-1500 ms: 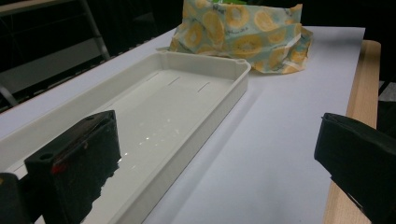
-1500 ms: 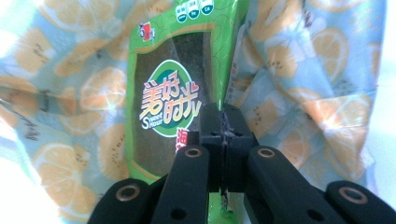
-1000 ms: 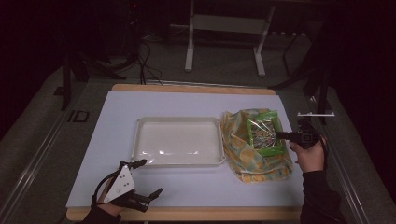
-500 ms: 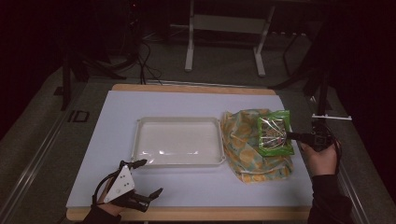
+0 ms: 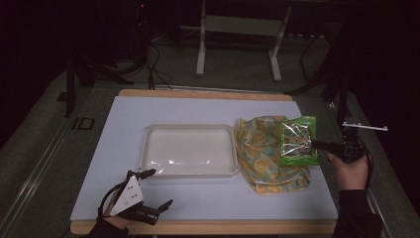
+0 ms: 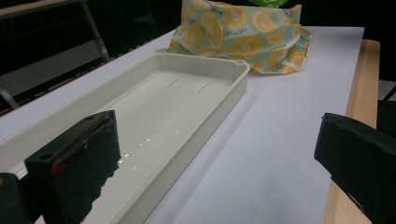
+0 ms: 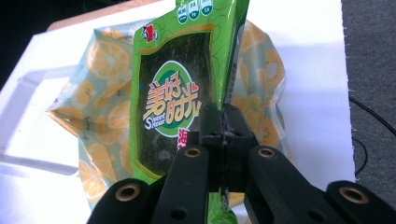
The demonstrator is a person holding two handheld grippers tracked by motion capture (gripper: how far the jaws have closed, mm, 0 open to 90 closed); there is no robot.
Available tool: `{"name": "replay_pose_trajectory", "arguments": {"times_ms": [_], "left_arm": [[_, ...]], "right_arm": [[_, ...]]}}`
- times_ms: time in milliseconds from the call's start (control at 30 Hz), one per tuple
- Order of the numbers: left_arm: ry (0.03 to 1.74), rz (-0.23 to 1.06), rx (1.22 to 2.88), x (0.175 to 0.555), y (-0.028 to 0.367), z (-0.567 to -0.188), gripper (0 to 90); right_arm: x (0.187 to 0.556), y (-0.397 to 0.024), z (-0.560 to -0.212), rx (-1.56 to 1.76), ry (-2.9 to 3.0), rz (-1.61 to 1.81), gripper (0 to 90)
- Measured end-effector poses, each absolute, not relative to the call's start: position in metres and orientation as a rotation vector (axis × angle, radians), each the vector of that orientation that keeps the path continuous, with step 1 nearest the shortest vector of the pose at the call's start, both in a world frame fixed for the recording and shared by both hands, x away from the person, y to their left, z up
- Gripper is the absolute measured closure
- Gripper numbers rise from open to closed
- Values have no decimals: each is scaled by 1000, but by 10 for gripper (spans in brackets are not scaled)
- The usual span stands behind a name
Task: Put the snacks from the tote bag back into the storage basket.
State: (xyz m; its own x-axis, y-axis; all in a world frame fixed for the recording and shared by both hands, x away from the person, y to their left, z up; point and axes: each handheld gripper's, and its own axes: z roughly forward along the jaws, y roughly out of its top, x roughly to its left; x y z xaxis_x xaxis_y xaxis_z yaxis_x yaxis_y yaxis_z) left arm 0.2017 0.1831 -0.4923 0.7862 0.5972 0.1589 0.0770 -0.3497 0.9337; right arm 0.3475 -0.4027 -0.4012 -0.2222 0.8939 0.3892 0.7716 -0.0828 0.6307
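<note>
Left gripper (image 5: pixel 157 189): hovering near the front edge of the table, just in front of the white tray's (image 5: pixel 189 150) near-left corner. Its jaws stand wide apart with nothing between them; the left gripper view shows the tray's long wall running away between the two black jaws.

White tray: empty, centred on the white mat (image 5: pixel 124 129), upright and flat.

Orange-print bag (image 5: pixel 262 148): lying crumpled on the mat, touching or nearly touching the tray's right wall.

Green snack packet (image 5: pixel 298 141): held above the orange-print bag, to the right of the tray, clear of the mat. The right gripper (image 7: pixel 225 135) is clamped on one side edge of it, jaws pressed together over the film.

Risks, as judged: the hold is on a thin edge seam only, so the packet may swing, twist or slide out of the pinch if moved quickly. If it is carried low towards the tray it could catch the bag or the tray rim. A hard pinch may crease the film.

Markings: the packet front reads "Sweet Shear" in Latin letters beneath large yellow Chinese characters, on a round green emblem. A small red logo sits at the upper left. Small icons along the top edge are too fine to read.
</note>
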Motion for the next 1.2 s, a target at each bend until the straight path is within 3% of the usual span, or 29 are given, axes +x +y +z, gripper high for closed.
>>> {"name": "replay_pose_trajectory", "arguments": {"times_ms": [1200], "left_arm": [[511, 600, 1877, 201, 183, -492, 8]], "right_arm": [[345, -364, -323, 1649, 2026, 1296, 890]]}}
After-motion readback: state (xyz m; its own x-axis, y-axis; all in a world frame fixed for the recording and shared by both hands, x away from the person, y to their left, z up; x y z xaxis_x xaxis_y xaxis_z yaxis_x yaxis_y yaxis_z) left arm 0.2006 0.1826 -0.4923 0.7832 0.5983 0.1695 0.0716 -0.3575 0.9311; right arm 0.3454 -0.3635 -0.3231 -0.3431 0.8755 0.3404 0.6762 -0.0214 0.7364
